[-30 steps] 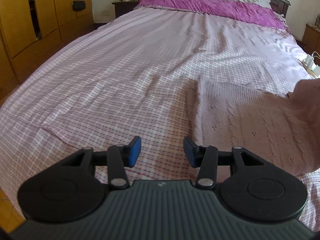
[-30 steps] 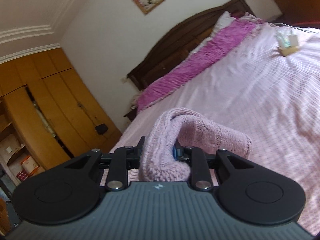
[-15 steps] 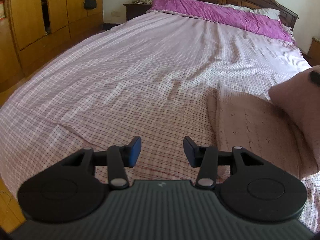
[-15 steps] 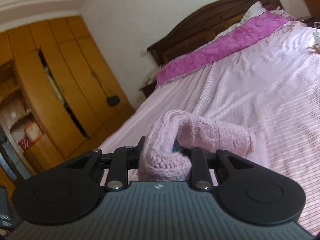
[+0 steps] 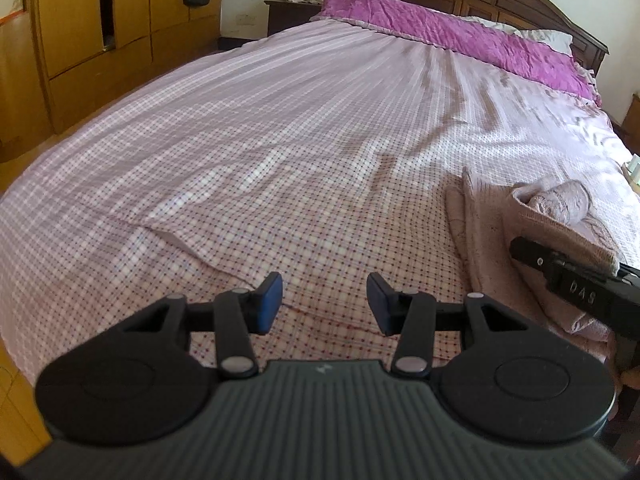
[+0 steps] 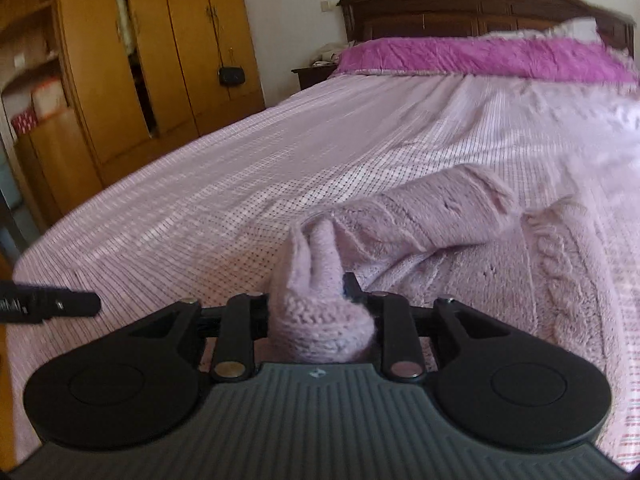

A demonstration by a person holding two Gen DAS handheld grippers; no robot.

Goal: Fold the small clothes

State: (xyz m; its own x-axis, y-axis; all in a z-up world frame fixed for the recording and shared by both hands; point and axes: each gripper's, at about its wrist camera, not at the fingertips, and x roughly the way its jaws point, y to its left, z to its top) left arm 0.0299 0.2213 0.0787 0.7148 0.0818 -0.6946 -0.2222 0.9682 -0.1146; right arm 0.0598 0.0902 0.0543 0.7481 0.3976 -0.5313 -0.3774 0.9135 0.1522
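I am bringing the right gripper [image 6: 316,300] down over the bed [image 5: 280,152], jaws just loosening yet pinching the pink sweater [image 6: 460,232], sleeve now draping across its body near the bed's right edge, left gripper [image 5: 324,300] gaping, empty.

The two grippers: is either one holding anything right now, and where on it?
The right gripper has a bunched knit edge of the pink sweater between its jaws, which have just been opening. The left gripper stands open over the bedsheet, holding nothing.
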